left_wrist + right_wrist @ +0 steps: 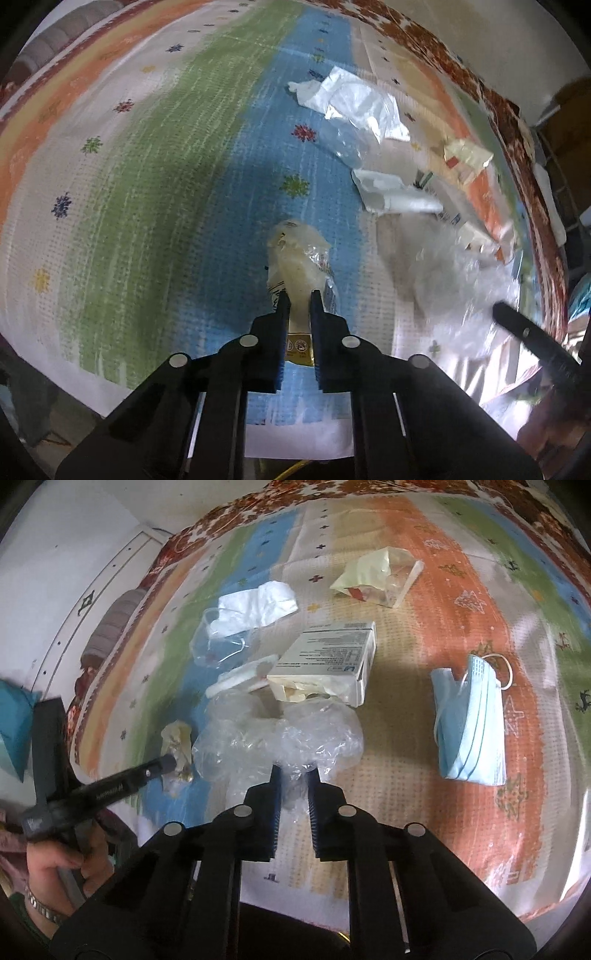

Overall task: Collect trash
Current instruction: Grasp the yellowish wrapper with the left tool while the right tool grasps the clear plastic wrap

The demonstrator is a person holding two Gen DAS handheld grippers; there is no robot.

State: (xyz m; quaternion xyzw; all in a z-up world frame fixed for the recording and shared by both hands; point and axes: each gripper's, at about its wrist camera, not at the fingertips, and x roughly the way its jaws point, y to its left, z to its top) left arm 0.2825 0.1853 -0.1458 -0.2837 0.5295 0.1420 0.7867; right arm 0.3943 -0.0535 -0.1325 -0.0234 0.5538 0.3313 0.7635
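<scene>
My left gripper [300, 295] is shut on a crumpled yellowish food wrapper [297, 254] lying on the blue stripe of the patterned cloth. My right gripper [294, 771] is shut on a clear crinkled plastic bag [280, 734] in front of a white cardboard box [328, 657]. The left gripper [168, 764] shows at the left of the right wrist view, on the same yellowish wrapper [177, 738]. One right gripper finger [528, 332] shows at the lower right of the left wrist view, by the clear bag [454, 273].
On the striped cloth [424, 812] lie a blue face mask [469, 720], a pale yellow torn packet [376, 576], a white wrapper with clear film [251, 609] and a white crumpled paper [391, 192]. A hand [55, 864] with a wristwatch holds the left gripper.
</scene>
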